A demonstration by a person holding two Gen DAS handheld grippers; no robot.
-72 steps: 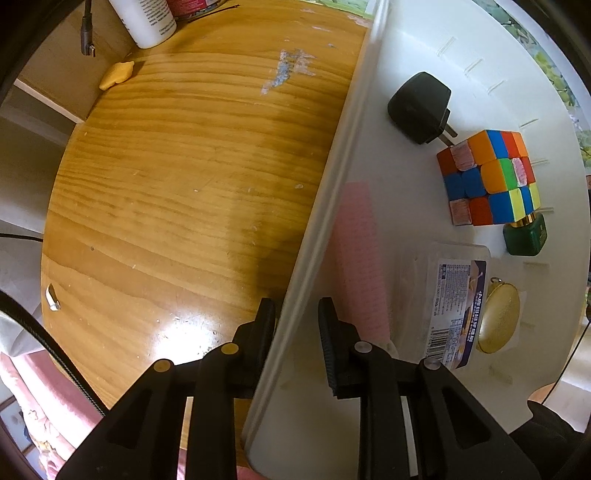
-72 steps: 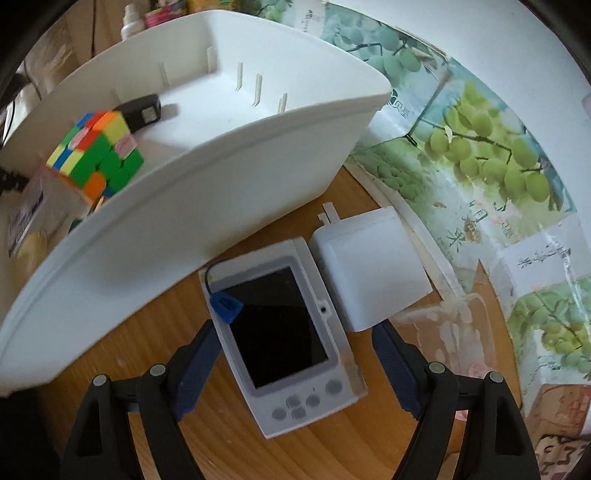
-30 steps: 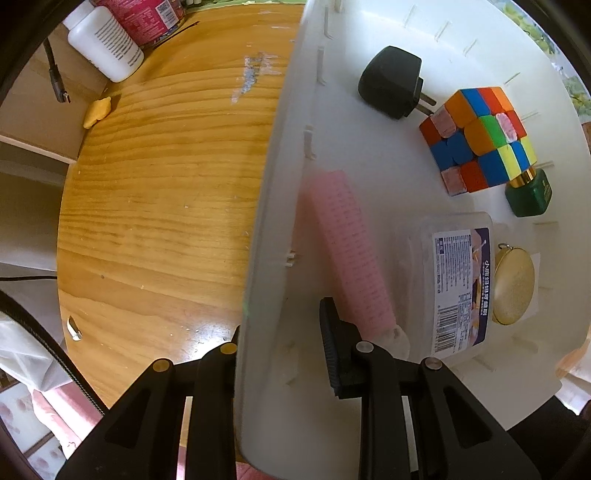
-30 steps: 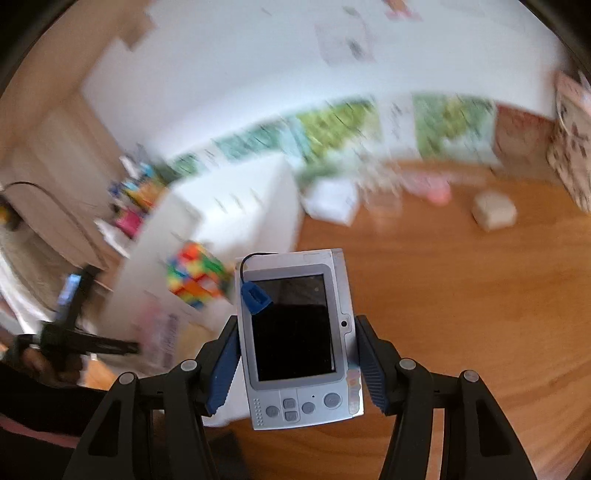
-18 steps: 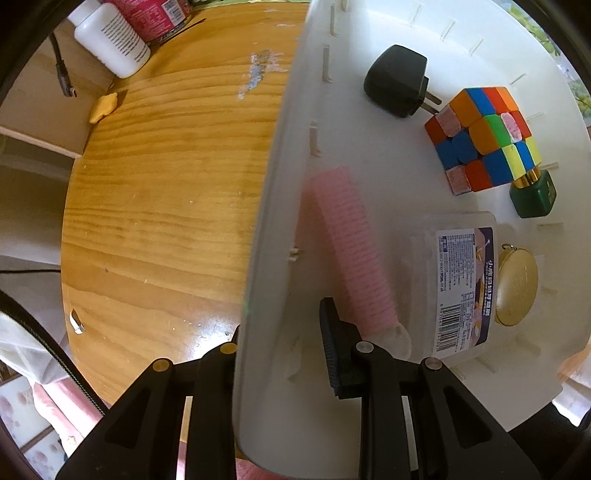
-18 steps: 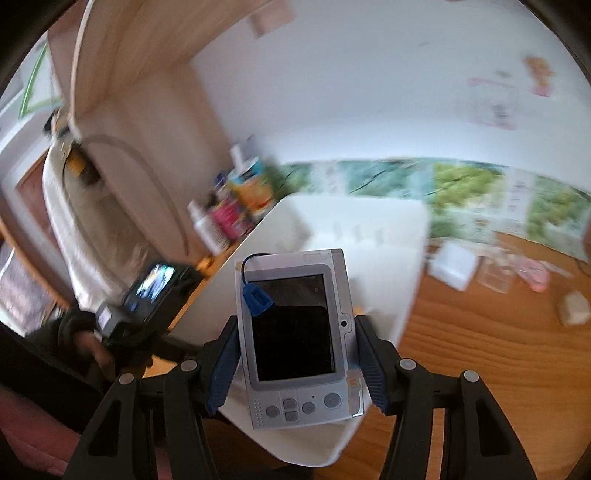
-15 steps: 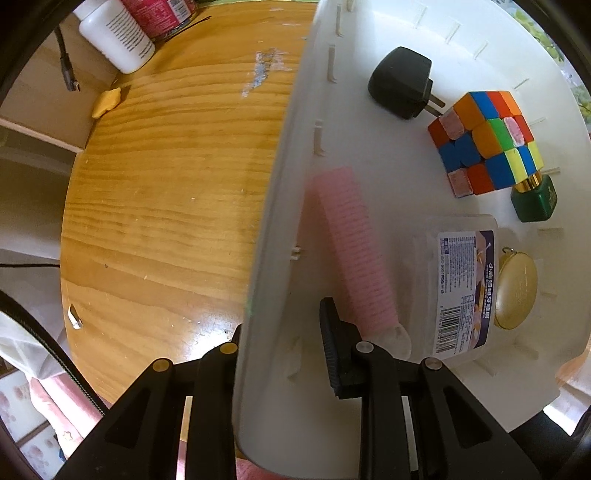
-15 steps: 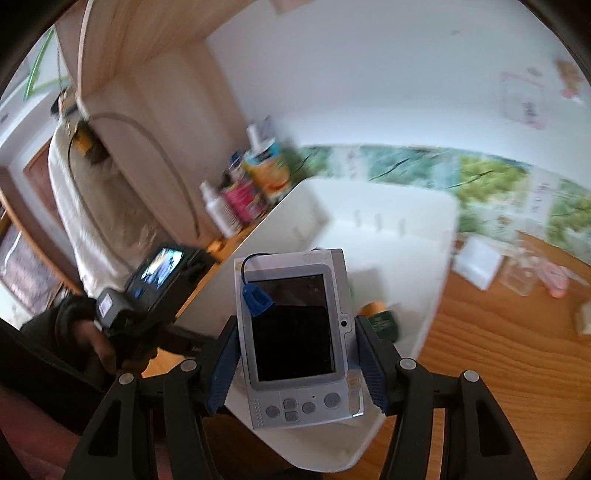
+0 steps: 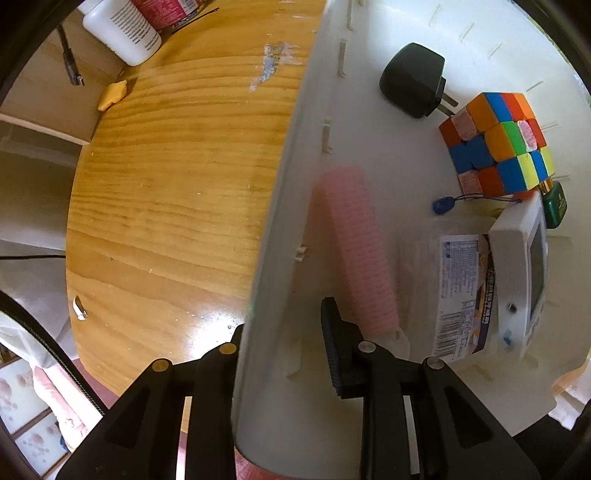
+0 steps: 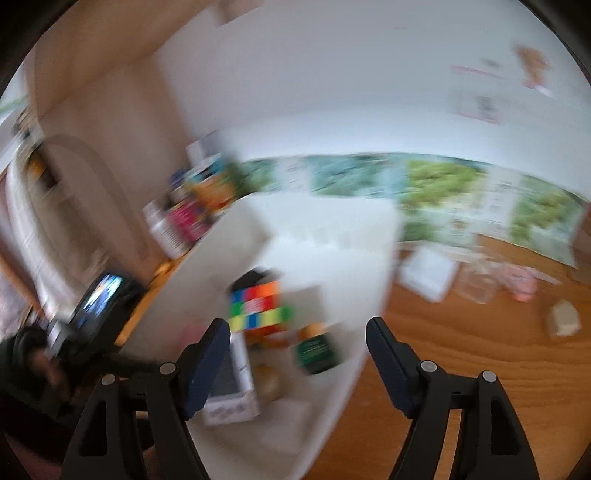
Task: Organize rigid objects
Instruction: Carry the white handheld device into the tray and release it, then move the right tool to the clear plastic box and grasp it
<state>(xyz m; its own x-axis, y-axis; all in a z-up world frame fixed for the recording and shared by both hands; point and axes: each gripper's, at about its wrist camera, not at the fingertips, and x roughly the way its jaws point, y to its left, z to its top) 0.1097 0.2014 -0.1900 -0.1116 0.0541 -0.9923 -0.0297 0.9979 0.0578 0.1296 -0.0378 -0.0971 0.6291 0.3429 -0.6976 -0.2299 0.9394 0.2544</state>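
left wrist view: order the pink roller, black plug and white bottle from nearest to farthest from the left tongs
1. The pink roller, inside the white bin, lies right by the inner finger of the left tongs.
2. The black plug lies farther up the bin floor, toward its far end.
3. The white bottle stands outside the bin, at the table's far edge, upper left.

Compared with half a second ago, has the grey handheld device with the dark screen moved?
Yes. The grey handheld device left the opening right gripper and now lies in the white bin, beside the colourful cube.

Cube (image 9: 496, 144) – device (image 9: 524, 273) – inside bin (image 9: 280, 206)
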